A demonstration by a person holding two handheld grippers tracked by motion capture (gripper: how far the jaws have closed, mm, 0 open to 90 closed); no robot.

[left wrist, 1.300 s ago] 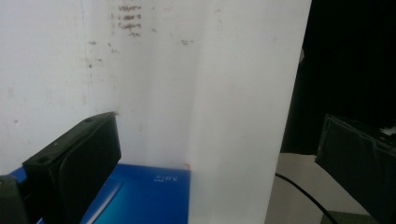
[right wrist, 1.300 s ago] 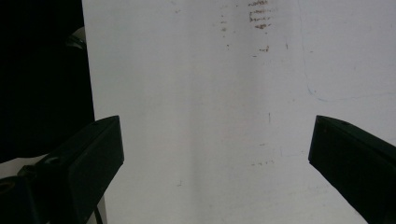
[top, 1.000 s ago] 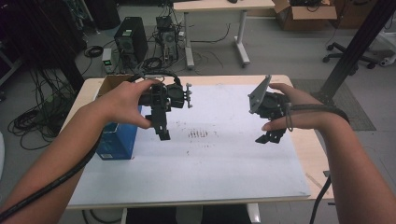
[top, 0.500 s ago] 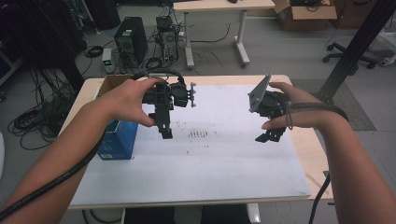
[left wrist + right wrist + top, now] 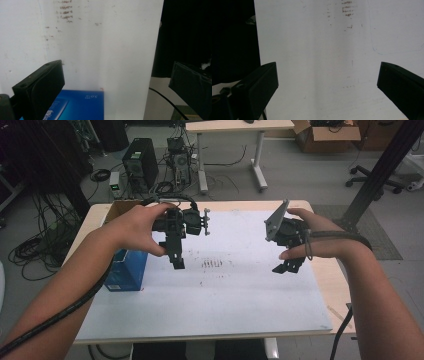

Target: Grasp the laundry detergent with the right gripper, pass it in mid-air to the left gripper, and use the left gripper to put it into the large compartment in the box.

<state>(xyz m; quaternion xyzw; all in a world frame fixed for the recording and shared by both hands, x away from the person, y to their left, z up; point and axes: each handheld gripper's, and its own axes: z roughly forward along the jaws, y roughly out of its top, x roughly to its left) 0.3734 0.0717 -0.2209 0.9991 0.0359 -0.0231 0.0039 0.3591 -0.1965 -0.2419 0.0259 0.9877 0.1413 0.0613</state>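
left tool [image 5: 177,262]: jaws spread, beside glossy blue box [image 5: 127,270] | right tool [image 5: 289,266]: spread over matte white sheet [image 5: 215,290]

Both forearms reach forward, the left claw [image 5: 178,262] and right claw [image 5: 289,267] apparently pointing downward, jaws wide apart.

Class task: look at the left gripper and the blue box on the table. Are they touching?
Apart. In the left gripper view, the open left gripper has white board between its fingers, with the blue box lying farther off, beyond them.
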